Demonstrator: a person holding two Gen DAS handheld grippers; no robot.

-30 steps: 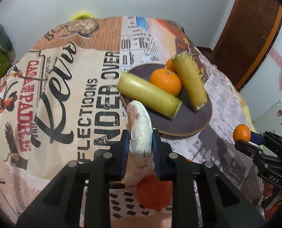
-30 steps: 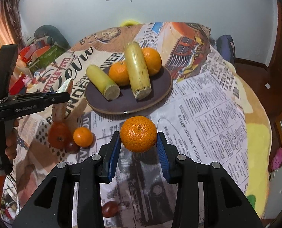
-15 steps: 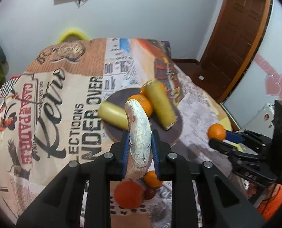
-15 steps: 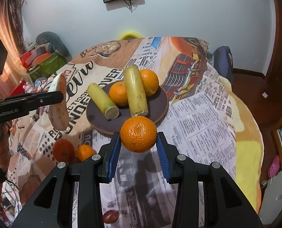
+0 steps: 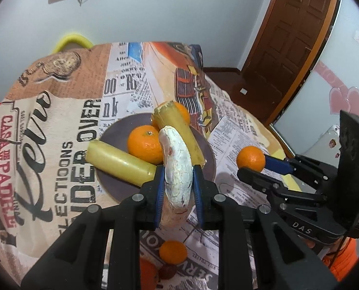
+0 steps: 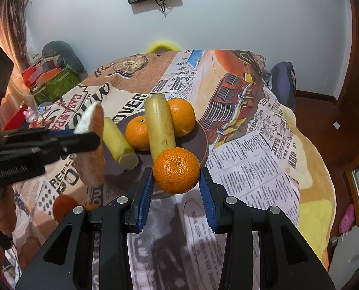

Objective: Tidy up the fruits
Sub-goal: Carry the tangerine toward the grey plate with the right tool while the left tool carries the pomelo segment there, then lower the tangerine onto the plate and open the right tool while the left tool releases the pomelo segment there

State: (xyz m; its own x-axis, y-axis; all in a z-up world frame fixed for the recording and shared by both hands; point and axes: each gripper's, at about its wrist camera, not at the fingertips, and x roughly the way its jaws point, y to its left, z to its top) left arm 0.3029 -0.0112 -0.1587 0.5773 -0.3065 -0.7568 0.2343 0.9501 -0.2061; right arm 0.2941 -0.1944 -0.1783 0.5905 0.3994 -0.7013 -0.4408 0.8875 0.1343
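Both grippers have risen toward the plate (image 6: 203, 145): left gripper (image 5: 178, 188) jaws clamp a pale peeled fruit (image 5: 178, 169), right gripper (image 6: 175, 188) jaws clamp an orange (image 6: 176, 170). Carrying step; next, lower each onto bare plate ahead.

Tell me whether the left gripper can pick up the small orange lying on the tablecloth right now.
Probably not: the left gripper is already shut on a long pale tuber, so the small orange below it stays out of reach until that is set down.
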